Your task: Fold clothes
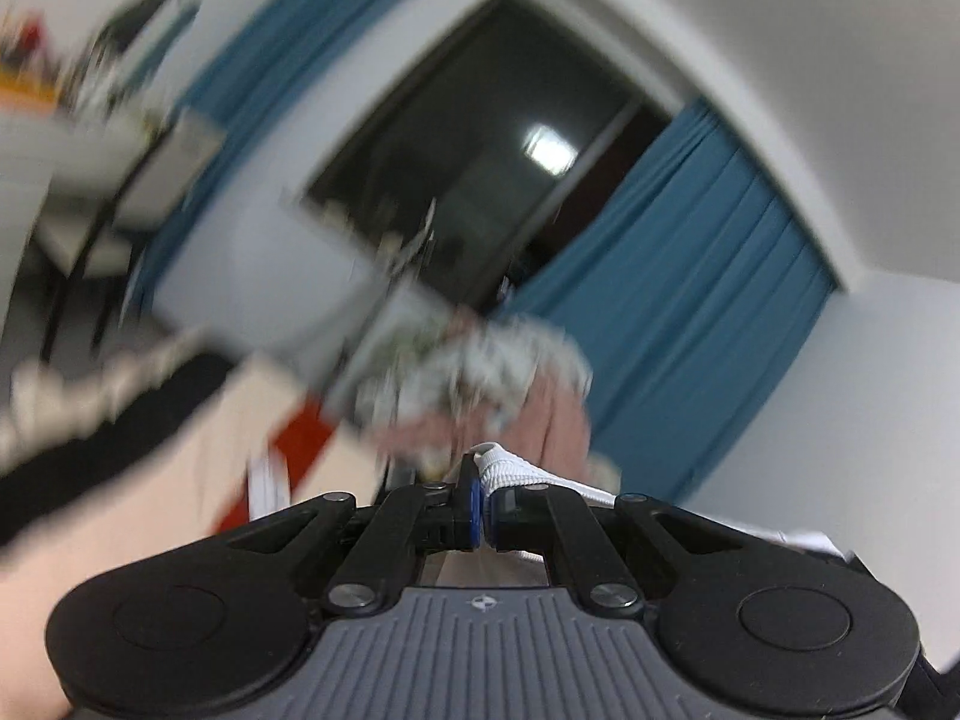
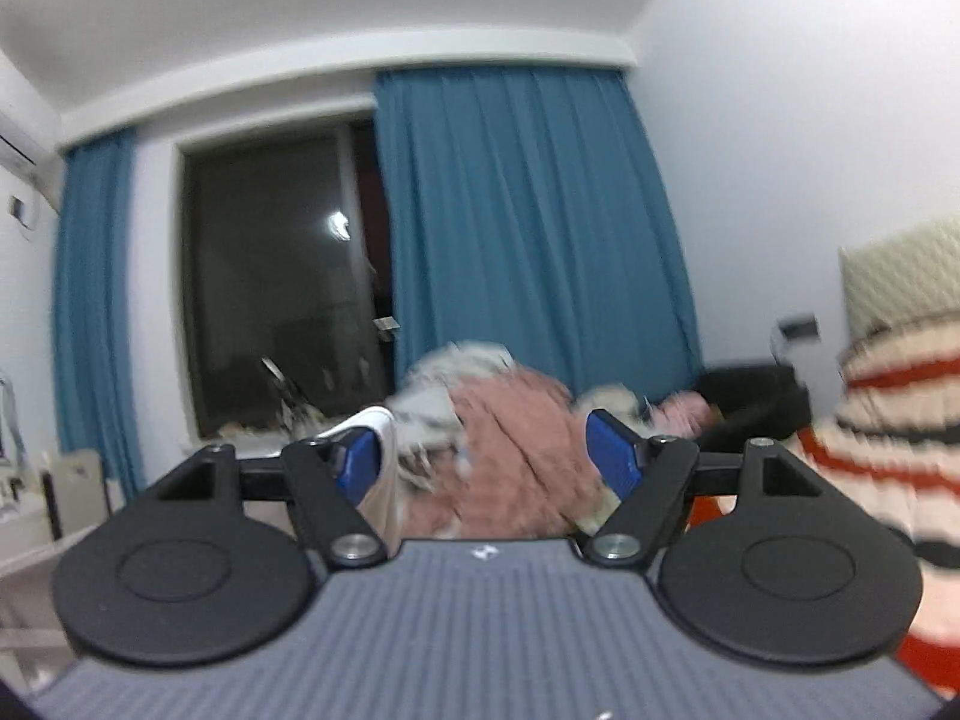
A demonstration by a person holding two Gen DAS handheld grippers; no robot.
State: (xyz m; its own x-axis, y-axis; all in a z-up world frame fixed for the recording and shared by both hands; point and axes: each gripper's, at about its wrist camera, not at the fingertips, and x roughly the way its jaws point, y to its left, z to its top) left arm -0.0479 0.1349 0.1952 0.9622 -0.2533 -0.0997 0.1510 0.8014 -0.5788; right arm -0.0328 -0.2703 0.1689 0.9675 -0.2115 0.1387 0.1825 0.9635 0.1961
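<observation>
My left tongs (image 1: 480,516) are clamped on a white ribbed garment (image 1: 510,471); its hem bunches up between the blue pads and the rest trails off to the right under the linkage. My right tongs (image 2: 486,456) stand wide apart and grip nothing, though a fold of the same white cloth (image 2: 378,468) drapes over the left-hand pad. Both cameras look up across the room at the dark window (image 2: 270,288) and the blue curtains (image 2: 528,228), so I judge the garment is lifted in the air, not lying flat.

Beyond the tongs sits a loose heap of clothes (image 2: 498,438), pink and grey-white patterned pieces tumbled together with something black behind; what the heap rests on I cannot make out. A striped knit in cream, red and black (image 2: 888,450) hangs close on the right. None of these shows a neat fold, and both views are blurred by motion.

As for progress: I see no finished stack anywhere in view, the white piece is only pinched at one edge, and the heap is unfolded, so plenty of folding is left
</observation>
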